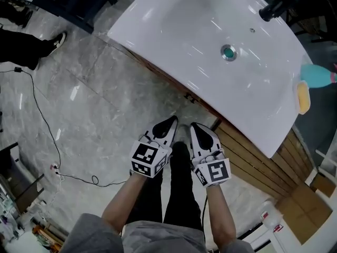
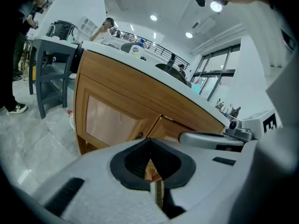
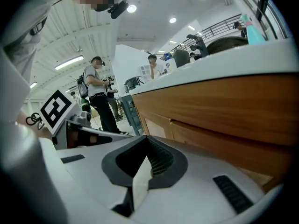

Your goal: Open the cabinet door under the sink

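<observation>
The white sink (image 1: 158, 20) sits on a wooden cabinet (image 1: 253, 154), seen from above in the head view. My left gripper (image 1: 169, 124) and right gripper (image 1: 197, 128) are side by side just in front of the cabinet, both pointing at it, both shut and empty. In the left gripper view, the cabinet door (image 2: 110, 120) with its paler panel lies ahead beyond my shut left gripper (image 2: 150, 146). A small dark knob (image 2: 139, 135) sits at the door's right edge. My right gripper (image 3: 147, 148) faces the wooden cabinet front (image 3: 224, 120) and touches nothing.
A black cable (image 1: 42, 115) runs across the grey marble floor to a power strip (image 1: 55, 167). A teal bottle (image 1: 316, 77) and a yellow sponge (image 1: 303, 98) lie at the sink's right end. A grey table (image 2: 49, 64) stands left of the cabinet. People (image 3: 98, 97) stand behind.
</observation>
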The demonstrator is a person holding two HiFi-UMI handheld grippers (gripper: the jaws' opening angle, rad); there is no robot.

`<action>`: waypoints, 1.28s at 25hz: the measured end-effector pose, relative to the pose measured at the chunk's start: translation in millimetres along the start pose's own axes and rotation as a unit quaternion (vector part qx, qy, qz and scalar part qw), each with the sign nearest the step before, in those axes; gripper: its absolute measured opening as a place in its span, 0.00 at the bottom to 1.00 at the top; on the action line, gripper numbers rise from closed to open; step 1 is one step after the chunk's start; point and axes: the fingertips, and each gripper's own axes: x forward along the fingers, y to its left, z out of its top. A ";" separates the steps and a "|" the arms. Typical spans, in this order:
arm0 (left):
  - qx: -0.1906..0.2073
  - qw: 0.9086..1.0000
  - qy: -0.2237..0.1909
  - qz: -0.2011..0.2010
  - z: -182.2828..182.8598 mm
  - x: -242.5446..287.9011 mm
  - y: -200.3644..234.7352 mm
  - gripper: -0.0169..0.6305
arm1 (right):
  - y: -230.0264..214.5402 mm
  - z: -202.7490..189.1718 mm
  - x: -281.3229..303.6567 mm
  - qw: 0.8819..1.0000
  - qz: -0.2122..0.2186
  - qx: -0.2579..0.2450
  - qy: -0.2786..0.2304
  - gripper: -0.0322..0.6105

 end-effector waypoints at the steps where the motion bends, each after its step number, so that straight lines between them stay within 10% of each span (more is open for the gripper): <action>1: -0.006 1.000 -0.002 0.001 -4.5 3.2 1.9 0.04 | -1.6 -5.0 1.8 1.000 0.002 0.000 0.002 0.06; 9: -0.096 0.995 -0.035 0.000 -32.6 28.8 18.4 0.04 | -12.1 -24.6 17.6 1.000 0.021 -0.006 0.009 0.06; 32: -0.341 0.931 -0.118 -0.062 -70.0 116.6 57.8 0.25 | -40.4 -49.8 15.4 0.997 0.058 -0.009 0.041 0.06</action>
